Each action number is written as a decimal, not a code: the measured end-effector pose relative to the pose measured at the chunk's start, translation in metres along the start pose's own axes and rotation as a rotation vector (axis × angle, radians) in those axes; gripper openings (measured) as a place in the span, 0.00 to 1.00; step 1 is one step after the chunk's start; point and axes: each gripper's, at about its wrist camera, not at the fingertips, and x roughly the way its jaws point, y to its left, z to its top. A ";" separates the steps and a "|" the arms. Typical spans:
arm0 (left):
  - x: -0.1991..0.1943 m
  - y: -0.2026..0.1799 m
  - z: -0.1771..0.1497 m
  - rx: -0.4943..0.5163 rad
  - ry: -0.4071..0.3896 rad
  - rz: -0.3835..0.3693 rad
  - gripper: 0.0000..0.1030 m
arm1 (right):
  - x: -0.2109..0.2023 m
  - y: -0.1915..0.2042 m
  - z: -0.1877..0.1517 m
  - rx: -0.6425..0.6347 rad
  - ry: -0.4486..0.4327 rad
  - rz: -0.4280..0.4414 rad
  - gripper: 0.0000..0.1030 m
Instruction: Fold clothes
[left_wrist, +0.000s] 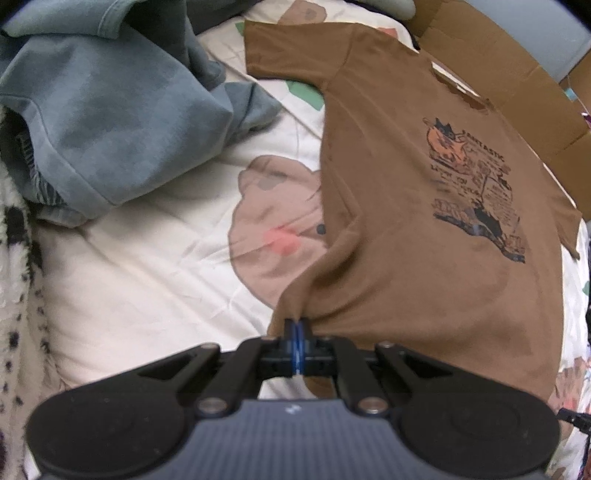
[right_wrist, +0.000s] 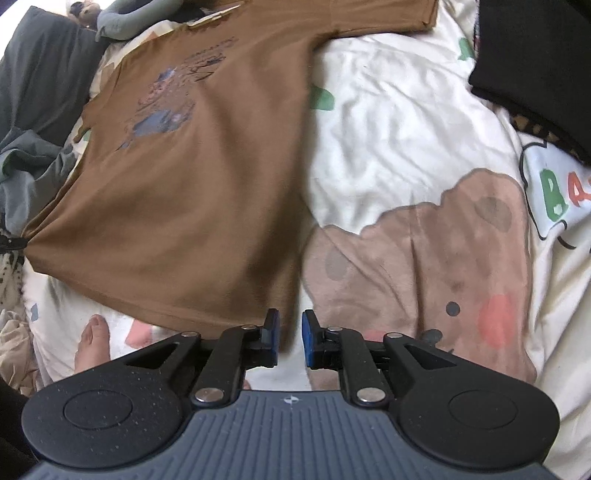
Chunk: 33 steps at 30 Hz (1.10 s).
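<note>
2 claws worked the brown T-shirt (left_wrist: 424, 258) spread on the bed: left claw (left_wrist: 297, 332) pinched its hem corner, right claw (right_wrist: 290, 332) stood parted, empty. Soft, limp cloth; the other hem corner seemed the best hold.

**Two wrist cameras looking steeply down on a bed**

The left wrist camera rides behind the left gripper (left_wrist: 296, 334), close above the hem of a brown printed cotton T-shirt (left_wrist: 424, 236). The right wrist camera sits behind the right gripper (right_wrist: 290, 334), equally near. Both share that shirt and the cream bear-print quilt (right_wrist: 388, 147).
</note>
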 end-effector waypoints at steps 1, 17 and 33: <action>0.001 0.000 0.000 0.001 -0.001 0.006 0.01 | 0.004 -0.001 0.000 -0.001 0.002 -0.006 0.19; -0.007 -0.017 0.011 0.012 -0.006 -0.007 0.17 | 0.040 0.008 0.010 0.059 -0.015 0.076 0.43; 0.051 -0.199 -0.017 0.402 0.173 -0.362 0.29 | 0.038 0.034 0.032 0.039 -0.050 0.155 0.07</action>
